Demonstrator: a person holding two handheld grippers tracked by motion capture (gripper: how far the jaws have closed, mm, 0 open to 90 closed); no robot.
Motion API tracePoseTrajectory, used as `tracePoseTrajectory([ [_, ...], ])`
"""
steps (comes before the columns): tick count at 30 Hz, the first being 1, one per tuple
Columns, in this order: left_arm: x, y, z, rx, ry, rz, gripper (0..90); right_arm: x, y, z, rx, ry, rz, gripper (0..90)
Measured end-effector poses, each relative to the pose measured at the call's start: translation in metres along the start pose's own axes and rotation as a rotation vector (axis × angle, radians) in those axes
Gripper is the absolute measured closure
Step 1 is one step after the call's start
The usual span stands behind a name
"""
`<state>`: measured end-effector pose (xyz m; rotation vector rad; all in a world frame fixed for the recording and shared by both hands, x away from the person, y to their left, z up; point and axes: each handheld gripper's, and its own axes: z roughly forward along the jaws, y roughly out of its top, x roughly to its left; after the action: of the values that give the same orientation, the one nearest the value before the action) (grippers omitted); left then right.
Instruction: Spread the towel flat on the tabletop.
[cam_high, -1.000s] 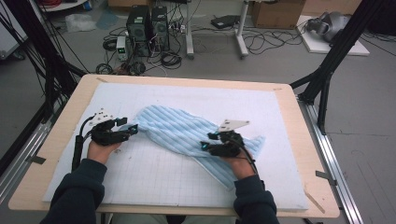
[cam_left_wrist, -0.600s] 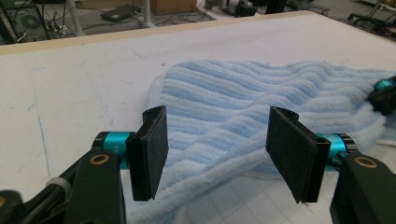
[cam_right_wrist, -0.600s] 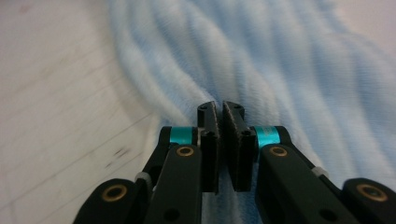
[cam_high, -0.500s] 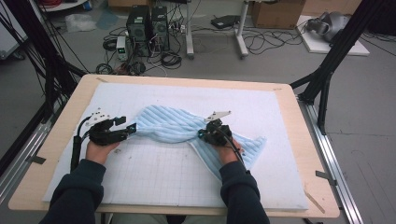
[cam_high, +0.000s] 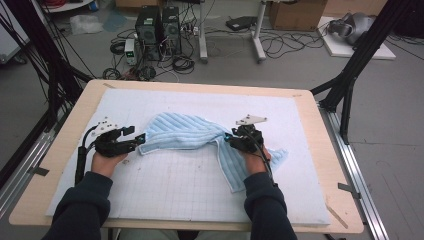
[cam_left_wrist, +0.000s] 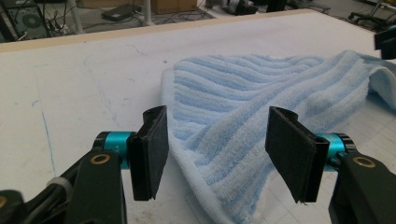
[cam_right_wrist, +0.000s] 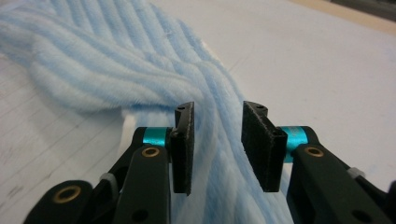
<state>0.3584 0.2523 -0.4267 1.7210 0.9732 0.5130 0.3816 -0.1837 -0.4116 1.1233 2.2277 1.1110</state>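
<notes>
- High view: a light blue striped towel (cam_high: 200, 142) lies bunched across the middle of the white gridded mat (cam_high: 165, 200) on the wooden table (cam_high: 325, 150). The left gripper (cam_high: 141, 140) sits at the towel's left corner. The right gripper (cam_high: 229, 139) sits at the twisted fold right of the middle, where a strip of towel runs down toward the near edge. How wide either pair of jaws stands is too small to tell here.
- Left gripper view: the left gripper (cam_left_wrist: 217, 149) has its jaws wide apart, the towel's corner (cam_left_wrist: 224, 186) lying on the mat between them. Neither pad presses the cloth.
- Right gripper view: the right gripper (cam_right_wrist: 217, 140) has just been opening. Its jaws stand a little apart, and the towel's twisted ridge (cam_right_wrist: 219, 154) runs through the gap, close to both pads but not pinched.
</notes>
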Motion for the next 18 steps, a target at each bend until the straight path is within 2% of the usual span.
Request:
tracePoseTrajectory([
  [2,-0.001,0.001,-0.002,-0.002,0.000,0.003,39.6,-0.001,-0.003,-0.012,0.006,0.004,-0.005,62.3],
  [4,-0.002,0.002,-0.005,-0.011,0.003,0.008,39.5,0.001,-0.008,-0.024,-0.025,0.013,-0.015,62.3],
  [6,-0.002,0.003,-0.008,-0.020,0.009,0.008,39.0,0.006,-0.013,-0.032,-0.029,0.036,-0.028,61.8],
  [11,0.000,-0.001,-0.016,-0.034,0.022,-0.004,37.9,0.026,-0.028,-0.039,-0.010,0.096,-0.062,61.7],
  [15,-0.001,-0.005,-0.024,-0.030,0.031,-0.012,37.9,0.043,-0.040,-0.029,0.052,0.190,-0.059,62.9],
  [18,-0.002,-0.008,-0.029,-0.026,0.036,-0.010,38.0,0.055,-0.050,-0.015,0.154,0.171,-0.077,67.2],
])
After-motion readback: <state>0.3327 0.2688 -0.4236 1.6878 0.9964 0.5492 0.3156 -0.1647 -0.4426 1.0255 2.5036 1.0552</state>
